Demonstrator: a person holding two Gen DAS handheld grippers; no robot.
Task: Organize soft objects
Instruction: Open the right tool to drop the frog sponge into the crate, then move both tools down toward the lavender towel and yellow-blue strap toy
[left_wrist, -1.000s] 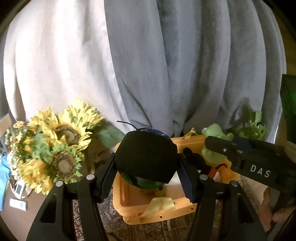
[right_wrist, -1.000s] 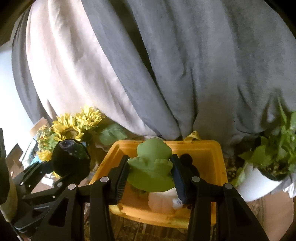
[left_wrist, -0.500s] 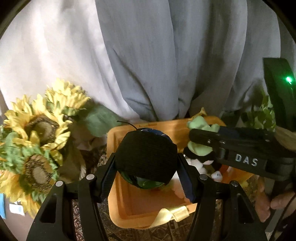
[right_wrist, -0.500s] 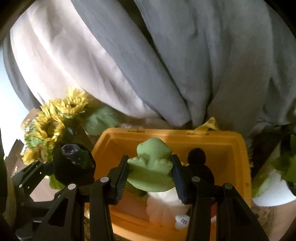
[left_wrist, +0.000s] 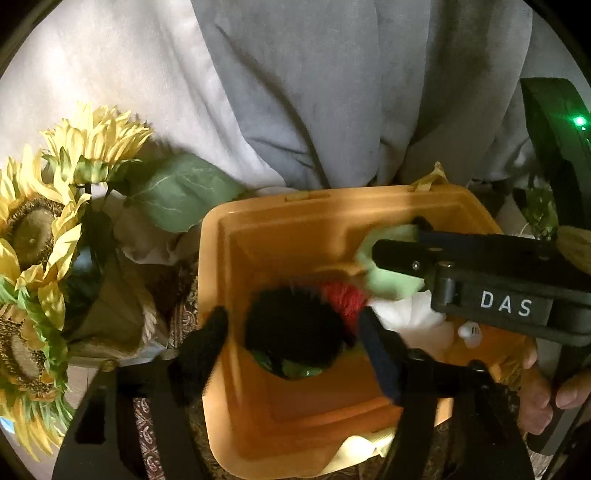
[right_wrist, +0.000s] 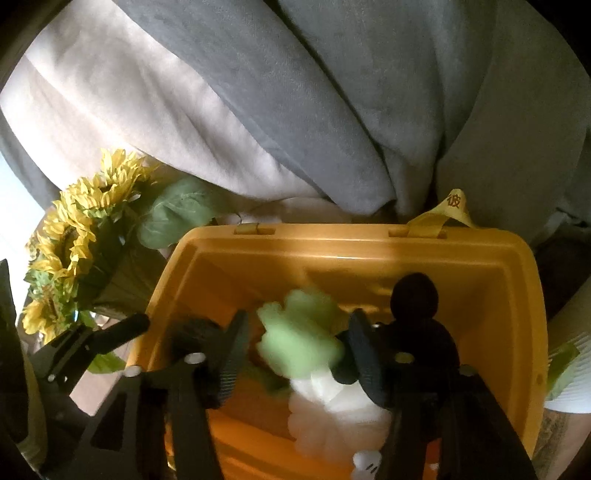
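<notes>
An orange plastic bin (left_wrist: 236, 280) (right_wrist: 517, 295) sits below both grippers. My left gripper (left_wrist: 291, 328) is open over it; a black, red and green soft toy (left_wrist: 295, 332), blurred, is loose between its spread fingers inside the bin. My right gripper (right_wrist: 295, 343) is open too; a green frog plush (right_wrist: 299, 339) (left_wrist: 391, 277), blurred, sits between its fingers, apart from the pads, above a white plush (right_wrist: 332, 417) and a black-eared plush (right_wrist: 415, 295) in the bin.
A sunflower bouquet (left_wrist: 55, 229) (right_wrist: 81, 236) stands left of the bin. Grey and white curtains (left_wrist: 295, 92) hang behind. A potted plant's white pot (right_wrist: 569, 376) is at the right. A patterned cloth (left_wrist: 147, 435) lies under the bin.
Both grippers moved forward and down over the bin and opened. The black toy and the green frog have come free of the pads and are dropping into the bin.
</notes>
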